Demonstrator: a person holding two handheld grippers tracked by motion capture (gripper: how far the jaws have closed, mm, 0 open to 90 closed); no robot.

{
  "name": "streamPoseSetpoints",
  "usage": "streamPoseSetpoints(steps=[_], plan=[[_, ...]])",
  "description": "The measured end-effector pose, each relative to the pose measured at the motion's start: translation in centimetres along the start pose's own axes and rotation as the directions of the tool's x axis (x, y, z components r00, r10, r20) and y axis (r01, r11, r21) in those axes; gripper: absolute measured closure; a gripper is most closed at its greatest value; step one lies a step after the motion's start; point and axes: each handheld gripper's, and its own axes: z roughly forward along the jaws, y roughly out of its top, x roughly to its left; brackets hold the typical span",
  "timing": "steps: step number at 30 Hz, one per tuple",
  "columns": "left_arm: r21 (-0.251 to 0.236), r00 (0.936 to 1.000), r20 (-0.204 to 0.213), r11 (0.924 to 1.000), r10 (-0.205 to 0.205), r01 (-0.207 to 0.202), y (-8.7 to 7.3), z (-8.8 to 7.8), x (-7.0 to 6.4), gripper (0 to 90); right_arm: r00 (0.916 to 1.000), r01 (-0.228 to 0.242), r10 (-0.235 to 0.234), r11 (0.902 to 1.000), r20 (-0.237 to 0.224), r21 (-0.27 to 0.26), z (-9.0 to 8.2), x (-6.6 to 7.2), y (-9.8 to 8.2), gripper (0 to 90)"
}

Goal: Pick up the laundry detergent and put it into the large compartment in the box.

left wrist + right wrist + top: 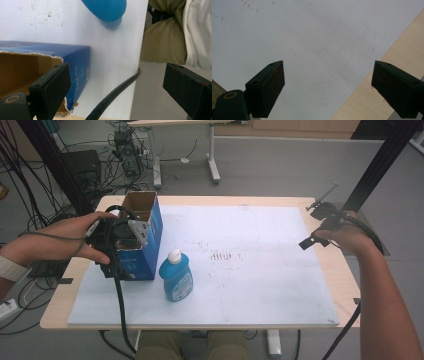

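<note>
An open-topped blue cardboard box point(145, 232) stands on the white mat's left part, its brown inside point(22, 70) showing. A blue bottle point(176, 279) with a white cap sits just right of the box's near end; its rounded blue body point(106, 10) appears in the left gripper view. My left gripper point(113, 252) hangs over the box's near end, open. One jaw is above the torn box rim and the other is out past the mat's edge point(117, 92). My right gripper point(315, 226) is open over the mat's right border point(327, 87), with nothing between its jaws.
A white mat point(250, 285) covers most of the wooden table point(345, 285); bare wood point(374, 87) runs along its right side. A black cable point(112, 96) trails from the left gripper over the near edge. The person's lap point(162, 37) is close to that edge.
</note>
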Motion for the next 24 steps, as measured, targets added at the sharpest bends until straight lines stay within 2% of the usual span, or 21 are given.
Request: streamPoseSetpoints(steps=[7, 9, 11, 13, 14, 20, 24], plan=[[-0.009, 0.9995, -0.004, 0.9995, -0.031, 0.031, 0.00, -0.27, -0.19, 8.5, 1.0000, 0.001, -0.001, 1.0000, 0.001, 0.002, -0.01, 0.05, -0.07, 11.5], [-0.023, 0.9986, -0.009, 0.9984, -0.052, 0.052, -0.13, -0.25, -0.36, 8.9, 1.0000, 0.003, -0.003, 1.0000, 0.002, -0.002, -0.09, 0.07, -0.14, 11.5], [-0.030, 0.9956, -0.004, 0.9952, -0.093, 0.093, -0.18, -0.22, -0.25, 8.9, 1.0000, 0.003, -0.003, 1.0000, 0.002, -0.005, -0.15, 0.09, -0.21, 11.5], [-0.024, 0.9945, -0.009, 0.9943, -0.104, 0.104, 0.01, -0.24, -0.22, 8.7, 1.0000, 0.004, -0.004, 1.0000, 0.001, -0.003, -0.16, 0.10, -0.29, 11.5], [-0.029, 0.9912, -0.003, 0.9908, -0.132, 0.132, 0.00, -0.17, -0.20, 8.7, 1.0000, 0.004, -0.004, 1.0000, 0.001, -0.003, -0.16, 0.10, -0.29, 11.5], [-0.037, 0.9774, 0.000, 0.9767, -0.212, 0.211, 0.12, -0.12, -0.06, 8.9, 1.0000, 0.005, -0.005, 1.0000, 0.001, -0.003, -0.17, -0.02, -0.44, 11.5], [-0.019, 0.9722, 0.002, 0.9720, -0.234, 0.234, 0.66, -0.01, -0.21, 8.1, 1.0000, 0.007, -0.007, 1.0000, 0.001, -0.003, -0.19, -0.03, -0.48, 11.5]])
